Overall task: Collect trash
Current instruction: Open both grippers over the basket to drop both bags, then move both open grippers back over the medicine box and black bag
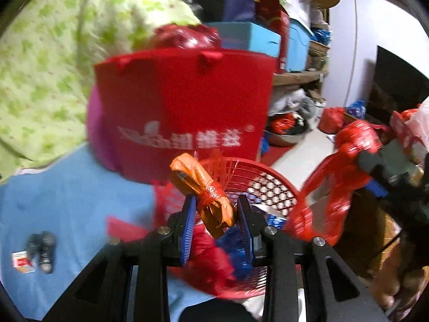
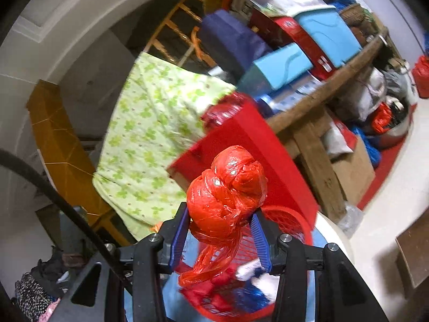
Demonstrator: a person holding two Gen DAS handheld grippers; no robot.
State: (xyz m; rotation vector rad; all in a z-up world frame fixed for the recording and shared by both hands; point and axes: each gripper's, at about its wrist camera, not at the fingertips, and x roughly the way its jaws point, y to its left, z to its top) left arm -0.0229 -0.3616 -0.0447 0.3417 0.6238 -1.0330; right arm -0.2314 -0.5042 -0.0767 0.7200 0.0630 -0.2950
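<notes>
Crumpled orange wrapper (image 1: pixel 211 201), tied with red plastic strands, tilted above a red mesh basket (image 1: pixel 270 185). Knotted red plastic bag (image 2: pixel 228 187), glossy and balled, loose tail hanging into the basket, which already holds red, blue and white scraps.

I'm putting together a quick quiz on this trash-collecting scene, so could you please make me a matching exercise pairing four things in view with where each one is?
Things:
1. orange wrapper
2. knotted red plastic bag
3. red paper shopping bag
4. red mesh basket

Places:
A. standing upright behind the basket
B. between the left tool's fingers
C. below both tools, with scraps in it
D. between the right tool's fingers

Pairs: 1-B, 2-D, 3-A, 4-C
</notes>
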